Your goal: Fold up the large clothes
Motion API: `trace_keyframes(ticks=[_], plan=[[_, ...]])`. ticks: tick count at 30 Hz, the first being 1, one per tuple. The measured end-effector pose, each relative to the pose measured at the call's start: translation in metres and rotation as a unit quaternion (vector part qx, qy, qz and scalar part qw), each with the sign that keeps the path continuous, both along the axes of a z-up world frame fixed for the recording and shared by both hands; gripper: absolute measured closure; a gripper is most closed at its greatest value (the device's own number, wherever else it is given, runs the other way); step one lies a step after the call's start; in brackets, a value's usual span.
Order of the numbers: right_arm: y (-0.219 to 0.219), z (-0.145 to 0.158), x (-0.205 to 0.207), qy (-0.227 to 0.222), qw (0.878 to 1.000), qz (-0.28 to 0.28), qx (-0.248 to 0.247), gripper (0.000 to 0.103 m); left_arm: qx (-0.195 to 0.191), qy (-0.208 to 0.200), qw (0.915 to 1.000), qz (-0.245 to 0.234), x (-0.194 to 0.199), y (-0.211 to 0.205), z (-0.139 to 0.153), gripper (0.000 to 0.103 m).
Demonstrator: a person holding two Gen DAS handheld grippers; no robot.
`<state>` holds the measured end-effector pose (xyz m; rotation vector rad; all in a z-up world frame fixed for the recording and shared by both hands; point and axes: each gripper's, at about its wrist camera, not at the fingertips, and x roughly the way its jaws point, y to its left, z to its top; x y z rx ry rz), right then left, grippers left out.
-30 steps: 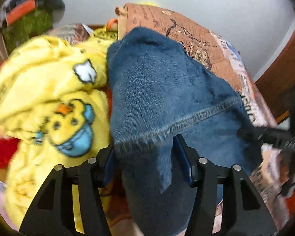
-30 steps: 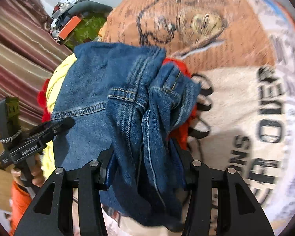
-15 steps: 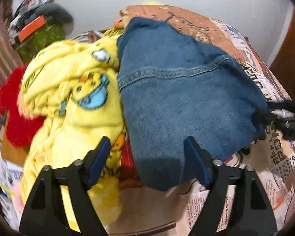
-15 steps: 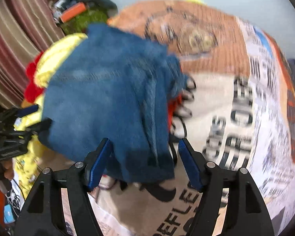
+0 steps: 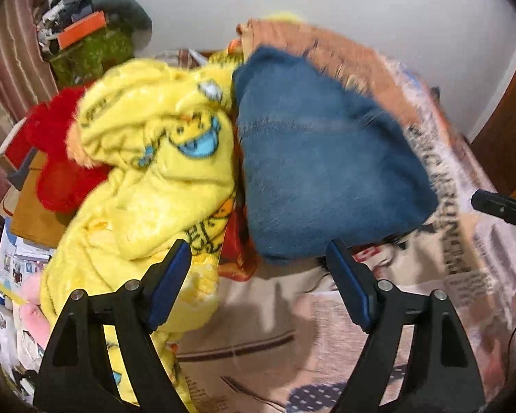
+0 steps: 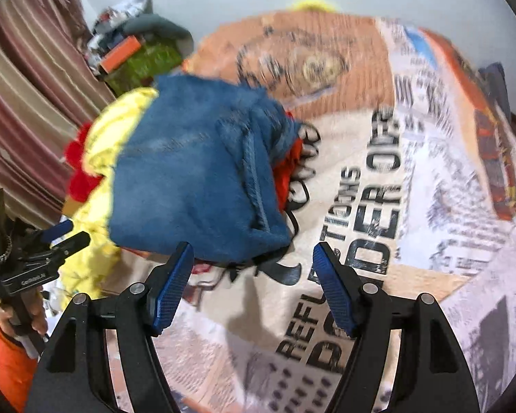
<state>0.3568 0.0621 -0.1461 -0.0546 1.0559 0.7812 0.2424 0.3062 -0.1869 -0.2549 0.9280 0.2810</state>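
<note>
**Blue jeans folded on the bed**

Left wrist view: The left hand-held gripper (image 5: pixel 258 278) is wide open and holds nothing. The folded jeans (image 5: pixel 326 179) lie on the bed cover (image 5: pixel 326 327), just past the gripper tips. A yellow fluffy blanket (image 5: pixel 148 179) touches the jeans on the left. A red fuzzy cloth (image 5: pixel 55 158) sits beside the blanket.

Right wrist view: The right hand-held gripper (image 6: pixel 251 282) is wide open too, with nothing in it. The jeans (image 6: pixel 196 179) lie just ahead of it on the cover with big black letters (image 6: pixel 378 206). The left hand-held gripper (image 6: pixel 56 239) shows at the far left.
</note>
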Motion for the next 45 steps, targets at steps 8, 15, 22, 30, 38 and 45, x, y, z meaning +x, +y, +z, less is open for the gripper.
trace_keyframes(ticks=[8, 15, 22, 30, 38, 45], plan=[[-0.012, 0.093, -0.069, -0.114, 0.991, 0.015, 0.069, 0.035, 0.039, -0.128, 0.9907, -0.023, -0.052, -0.044, 0.108, 0.023], [-0.045, 0.161, -0.132, -0.215, 0.966, 0.01, 0.144, 0.035, 0.07, -0.265, 0.961, -0.037, -0.121, -0.094, 0.188, 0.023], [-0.076, 0.191, -0.188, -0.289, 0.935, -0.002, 0.205, 0.035, 0.105, -0.356, 0.9278, -0.034, -0.188, -0.136, 0.225, 0.023], [-0.088, 0.192, -0.225, -0.344, 0.913, -0.031, 0.216, 0.025, 0.143, -0.391, 0.909, -0.019, -0.228, -0.165, 0.225, 0.022], [-0.083, 0.193, -0.23, -0.382, 0.902, -0.053, 0.194, 0.0, 0.151, -0.382, 0.9118, 0.001, -0.229, -0.169, 0.211, 0.001], [-0.081, 0.191, -0.233, -0.384, 0.904, -0.051, 0.18, 0.0, 0.152, -0.367, 0.9176, 0.001, -0.225, -0.168, 0.206, 0.001]])
